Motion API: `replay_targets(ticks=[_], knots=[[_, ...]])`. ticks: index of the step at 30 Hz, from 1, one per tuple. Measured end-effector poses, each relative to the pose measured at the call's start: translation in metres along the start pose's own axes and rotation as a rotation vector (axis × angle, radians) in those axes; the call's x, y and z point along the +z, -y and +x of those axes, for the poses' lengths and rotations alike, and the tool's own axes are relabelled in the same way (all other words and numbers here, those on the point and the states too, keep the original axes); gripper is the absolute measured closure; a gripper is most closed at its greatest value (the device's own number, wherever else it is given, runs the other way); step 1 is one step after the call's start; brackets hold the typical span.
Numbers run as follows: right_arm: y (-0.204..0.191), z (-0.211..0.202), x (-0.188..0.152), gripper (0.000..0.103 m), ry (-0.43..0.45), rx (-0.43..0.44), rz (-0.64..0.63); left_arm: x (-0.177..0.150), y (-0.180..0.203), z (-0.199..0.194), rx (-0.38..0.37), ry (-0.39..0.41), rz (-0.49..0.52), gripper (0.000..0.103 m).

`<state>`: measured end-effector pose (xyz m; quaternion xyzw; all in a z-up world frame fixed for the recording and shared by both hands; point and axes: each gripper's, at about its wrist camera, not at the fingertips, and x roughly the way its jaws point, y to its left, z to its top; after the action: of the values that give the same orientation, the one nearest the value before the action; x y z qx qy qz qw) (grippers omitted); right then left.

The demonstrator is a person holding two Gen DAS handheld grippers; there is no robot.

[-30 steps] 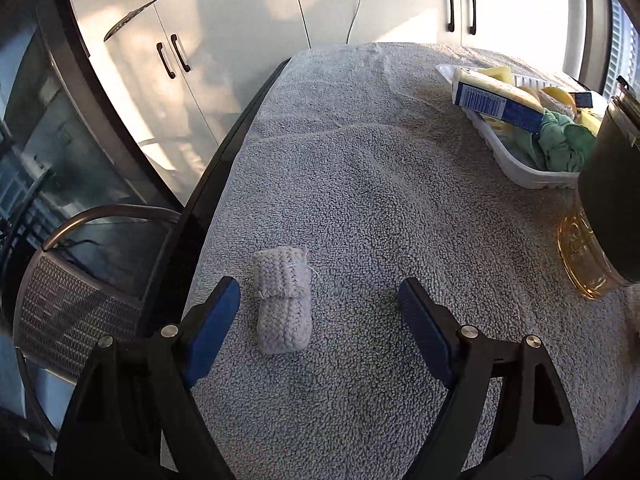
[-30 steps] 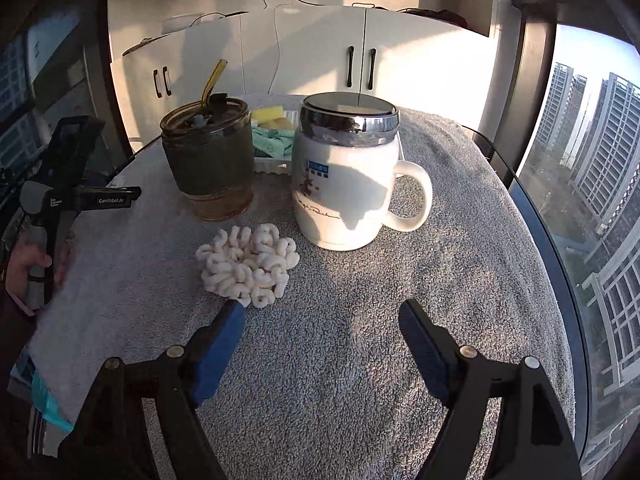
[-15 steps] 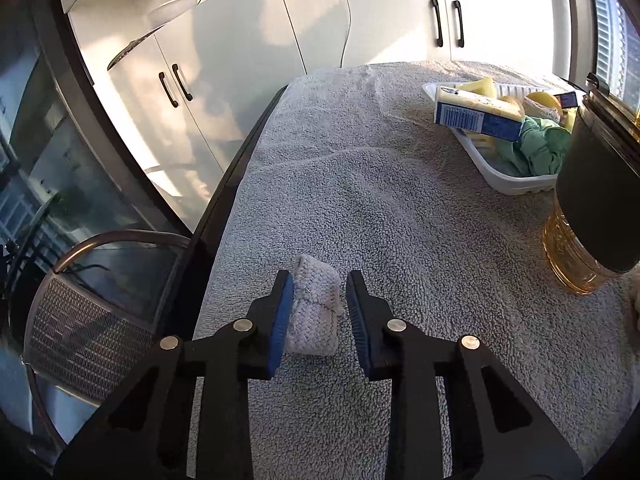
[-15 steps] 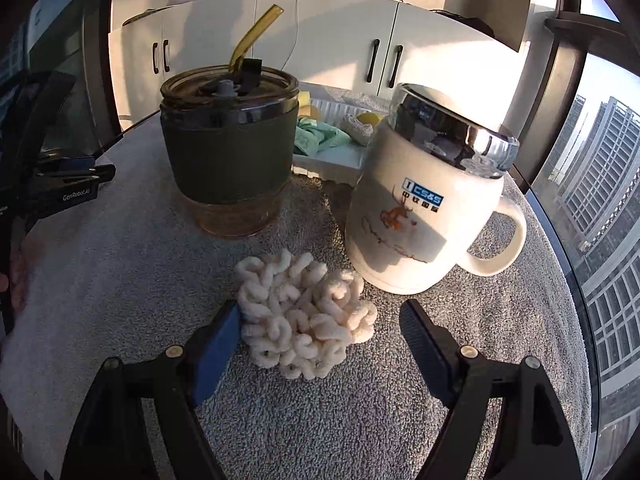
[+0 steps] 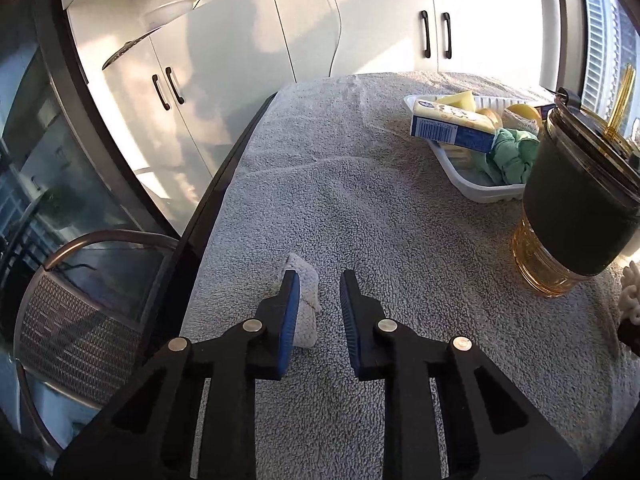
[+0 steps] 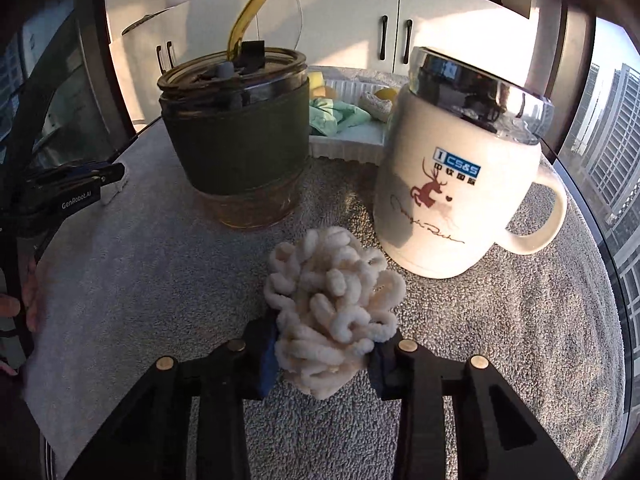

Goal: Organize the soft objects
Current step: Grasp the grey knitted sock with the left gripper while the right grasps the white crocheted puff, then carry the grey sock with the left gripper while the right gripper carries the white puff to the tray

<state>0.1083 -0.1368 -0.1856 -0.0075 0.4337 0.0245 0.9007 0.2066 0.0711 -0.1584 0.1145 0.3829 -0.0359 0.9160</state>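
Both claws are gripping for you: your left gripper (image 5: 318, 300) is pinching the knitted sock (image 5: 306, 312), apparently against one pad only, its long axis running toward 12 o'clock; your right gripper (image 6: 322, 356) has just been closing and is squeezing the loopy white scrunchie (image 6: 332, 312). Both loads are heading for the white tray (image 5: 476, 190) at 1 o'clock, with the sleeved tumbler (image 6: 236, 160) and white mug (image 6: 456, 184) standing between.

White cabinets (image 5: 248, 80), sunlit high-rise window (image 6: 608, 128)
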Motion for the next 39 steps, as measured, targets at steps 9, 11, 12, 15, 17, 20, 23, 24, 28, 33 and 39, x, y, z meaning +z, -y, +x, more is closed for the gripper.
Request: replay_targets(ticks=[9, 11, 12, 15, 17, 20, 23, 24, 28, 33, 39], knots=[[0.009, -0.020, -0.012, 0.065, 0.015, -0.014, -0.009, 0.001, -0.019, 0.013, -0.034, -0.056, -0.069, 0.066], [0.011, -0.020, -0.013, 0.065, 0.011, -0.008, -0.007, 0.002, -0.035, 0.015, -0.105, -0.065, -0.142, 0.038], [0.010, -0.019, -0.013, 0.065, 0.008, -0.011, -0.008, 0.002, -0.042, 0.015, -0.112, -0.058, -0.177, 0.033], [0.008, -0.015, -0.013, 0.065, -0.001, -0.014, -0.005, 0.004, -0.052, 0.018, -0.089, -0.073, -0.195, 0.033], [0.007, -0.013, -0.014, 0.065, -0.009, -0.011, 0.003, 0.004, -0.053, 0.023, -0.069, -0.089, -0.183, 0.033], [0.008, -0.011, -0.016, 0.065, -0.013, -0.007, 0.003, 0.004, -0.048, 0.034, -0.075, -0.125, -0.149, 0.033], [0.006, -0.010, -0.016, 0.065, -0.013, -0.009, 0.000, 0.000, -0.036, 0.044, -0.086, -0.136, -0.114, 0.033], [0.005, -0.009, -0.016, 0.065, -0.015, -0.009, -0.002, -0.002, -0.034, 0.043, -0.086, -0.110, -0.120, 0.036], [0.004, -0.008, -0.016, 0.065, -0.020, -0.017, -0.008, -0.005, -0.027, 0.035, -0.106, -0.085, -0.110, 0.080], [0.007, -0.010, -0.019, 0.065, -0.015, -0.022, -0.004, -0.009, -0.018, 0.020, -0.134, -0.063, -0.097, 0.080], [0.021, -0.023, -0.024, 0.065, -0.001, -0.021, 0.042, -0.017, -0.005, -0.006, -0.163, -0.061, -0.089, 0.080]])
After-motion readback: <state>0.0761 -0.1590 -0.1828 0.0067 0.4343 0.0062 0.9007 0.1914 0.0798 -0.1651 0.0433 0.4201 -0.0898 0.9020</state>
